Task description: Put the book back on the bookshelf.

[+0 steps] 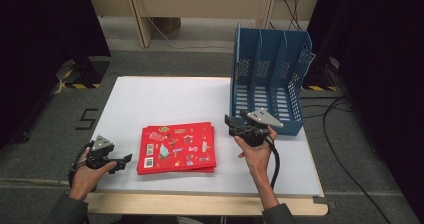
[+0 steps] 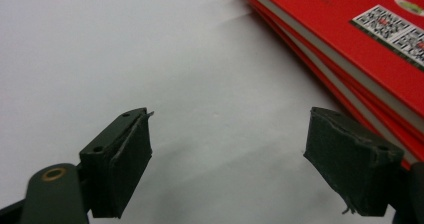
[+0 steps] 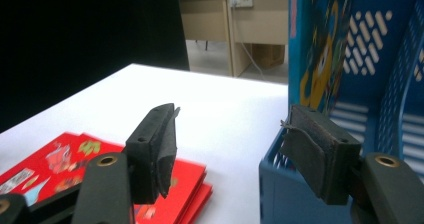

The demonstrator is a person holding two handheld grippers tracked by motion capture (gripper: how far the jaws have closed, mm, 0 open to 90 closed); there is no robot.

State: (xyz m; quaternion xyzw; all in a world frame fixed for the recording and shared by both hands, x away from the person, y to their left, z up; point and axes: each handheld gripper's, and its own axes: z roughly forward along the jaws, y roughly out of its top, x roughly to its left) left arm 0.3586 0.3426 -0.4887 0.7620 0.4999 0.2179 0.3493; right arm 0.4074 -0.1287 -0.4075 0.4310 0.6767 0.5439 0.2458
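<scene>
Lying flat mid-table: stack of red books (image 1: 177, 148), covers dotted with stickers and QR codes, white page edges showing. Left gripper (image 1: 124, 161) gaping, empty, just beside the stack's left edge. Right gripper (image 1: 231, 124) gaping, empty, near blue file rack (image 1: 270, 79). White table (image 1: 165, 96), grey carpet, dark curtains.

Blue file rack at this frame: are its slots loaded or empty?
Mostly empty. High view shows bare slatted floors in the blue file rack; right gripper view shows one colourful book standing inside. Red books lie flat on the table.
</scene>
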